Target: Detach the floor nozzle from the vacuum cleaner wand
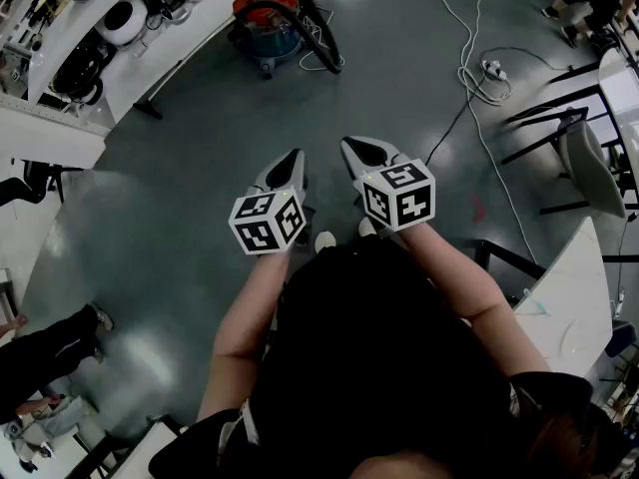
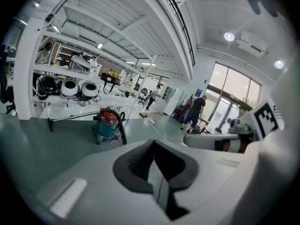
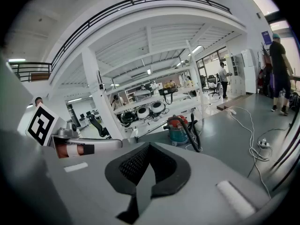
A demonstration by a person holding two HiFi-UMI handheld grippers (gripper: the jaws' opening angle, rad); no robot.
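In the head view the person stands on a grey floor [image 1: 180, 228] and holds both tools out in front, side by side at the frame's centre: the left gripper [image 1: 296, 155] and the right gripper [image 1: 350, 147] each point away and downward, jaws drawn together with nothing in them, each with its marker cube nearest the body. Well apart from them, at the upper middle of the frame, stands the vacuum cleaner [image 1: 264, 23], red on top and teal below, with a black hose [image 1: 321, 30] looping to its right. The wand [image 1: 195, 63] runs from it toward the left, ending at the floor nozzle [image 1: 148, 108], which rests on the floor and is joined to the wand. A white cable [image 1: 477, 73] trails across the upper right, and a shelf [image 1: 120, 23] of round appliances fills the upper left. In the left gripper view the left gripper [image 2: 157, 172] has its jaws closed on each other, empty; beyond them, left of centre, sits the vacuum cleaner [image 2: 107, 123] with the wand [image 2: 72, 118] stretching left to the floor nozzle [image 2: 49, 123]. In the right gripper view the right gripper [image 3: 143, 172] is likewise closed and empty; the vacuum cleaner [image 3: 180, 128] stands just above the jaws at mid-frame, the wand [image 3: 152, 131] slanting down to its left, and the nozzle end cannot be made out there.
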